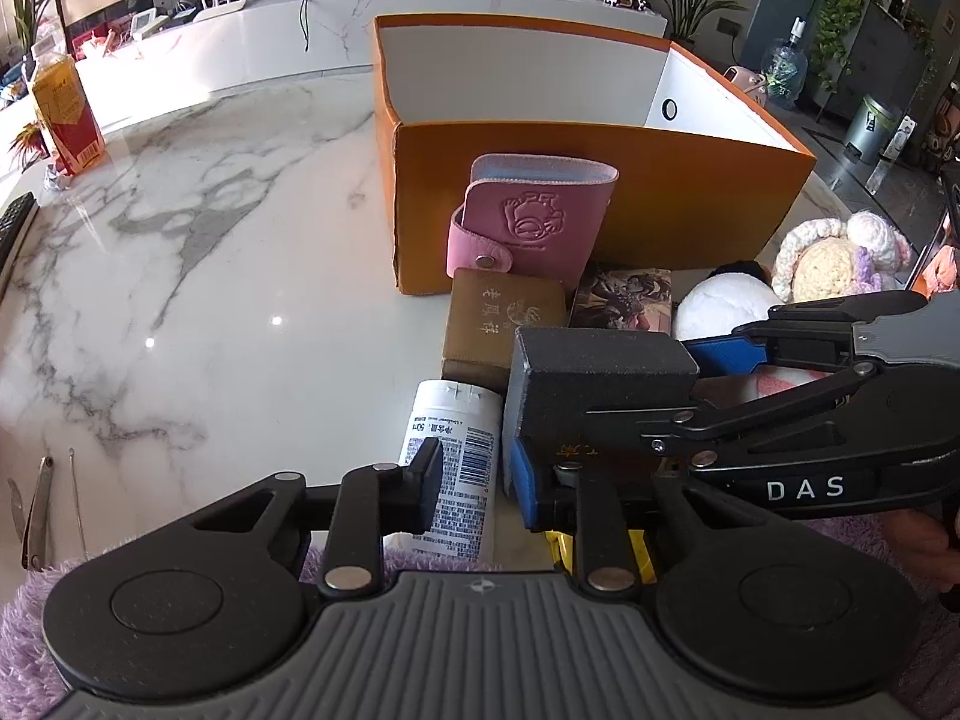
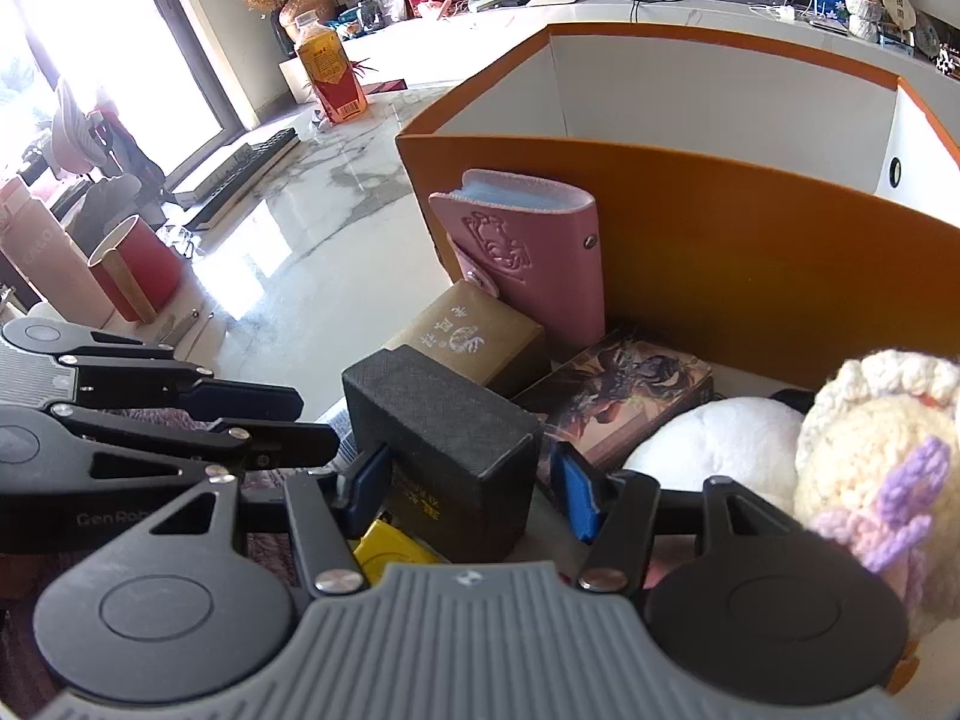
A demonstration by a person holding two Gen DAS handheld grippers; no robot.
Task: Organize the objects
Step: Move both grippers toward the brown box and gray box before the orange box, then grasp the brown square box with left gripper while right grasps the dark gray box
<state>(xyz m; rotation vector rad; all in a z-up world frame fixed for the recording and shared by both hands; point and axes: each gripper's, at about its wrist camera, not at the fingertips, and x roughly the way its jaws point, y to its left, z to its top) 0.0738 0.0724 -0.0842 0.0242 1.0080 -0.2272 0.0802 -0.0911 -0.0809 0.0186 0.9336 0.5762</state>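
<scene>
A black textured box [image 2: 444, 444] stands in a cluster in front of the orange storage box [image 1: 660, 204]. My right gripper [image 2: 474, 486] is open and straddles it; one blue pad is by its left side and the other stands clear of its right side. A white tube [image 1: 456, 456] with a barcode lies beside the black box. My left gripper [image 1: 474, 480] hovers over the tube, narrowly open, with the tube showing in the gap. A pink card holder [image 1: 528, 216] leans on the orange box. In front of it sits a tan box [image 1: 504, 318].
A picture-printed card box [image 2: 624, 396], a white plush [image 2: 714, 444] and a crochet doll [image 2: 870, 456] crowd the right side. A juice bottle [image 1: 63, 114], a keyboard [image 2: 240, 174], a red cup [image 2: 138, 270] and small metal tools [image 1: 36, 510] lie on the marble top to the left.
</scene>
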